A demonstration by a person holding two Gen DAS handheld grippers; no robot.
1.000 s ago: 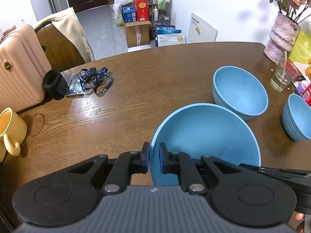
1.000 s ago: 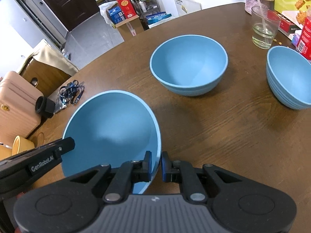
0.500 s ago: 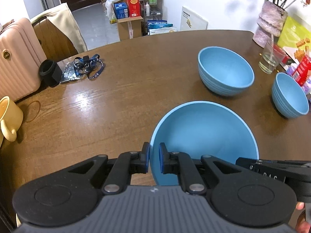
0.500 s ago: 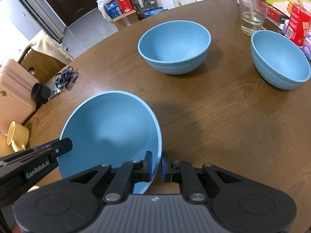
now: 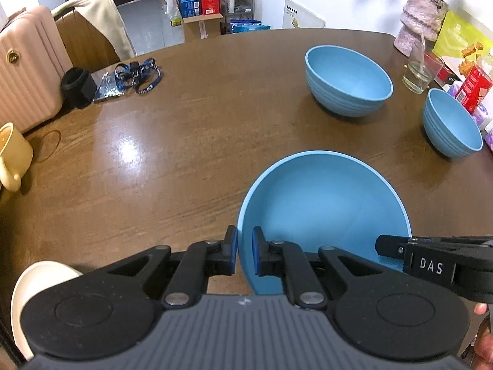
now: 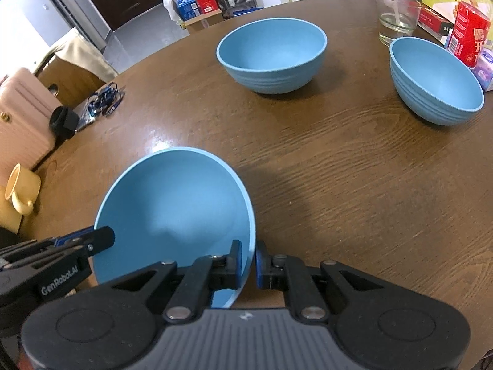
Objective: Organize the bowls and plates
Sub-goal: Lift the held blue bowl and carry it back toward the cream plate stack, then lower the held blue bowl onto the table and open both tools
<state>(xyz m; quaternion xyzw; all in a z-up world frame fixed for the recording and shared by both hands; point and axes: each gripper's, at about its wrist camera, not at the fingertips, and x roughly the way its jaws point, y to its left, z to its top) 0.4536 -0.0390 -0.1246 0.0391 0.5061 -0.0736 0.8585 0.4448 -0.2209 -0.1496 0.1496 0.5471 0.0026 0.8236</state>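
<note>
Both grippers had carried the held bowl back toward the near edge of the table since the earlier frames, so the two other bowls sat farther off and a cream-white rim had come into the left view's lower corner.

Left wrist view: the left gripper [image 5: 245, 254] pinched the left rim of the large blue bowl [image 5: 323, 212] between its blue pads, one pad outside the wall and one inside. The bowl was round, smooth and matte, its mouth tilted up toward the camera; being circular, it had no long axis. The right gripper [image 5: 380, 246] reached in from the right to the opposite rim. Beyond, on the glossy brown wood-grain table [image 5: 197, 141], a second blue bowl [image 5: 348, 81] with ribbed sides stood upright, and a smaller third bowl [image 5: 451, 123] stood right of it, near a clear glass [image 5: 419, 72]. A yellow mug [image 5: 12, 157] sat at the left edge, and the cream-white rim [image 5: 27, 280] showed at lower left.

Right wrist view: the right gripper [image 6: 248, 260] was clamped on the large blue bowl's [image 6: 172, 209] right rim, its thin wall between the pads. The left gripper [image 6: 104, 237] met the far rim. The bowl hung just above the table [image 6: 354, 185], well apart from the second blue bowl [image 6: 271, 58] and the third bowl [image 6: 434, 83].
</note>
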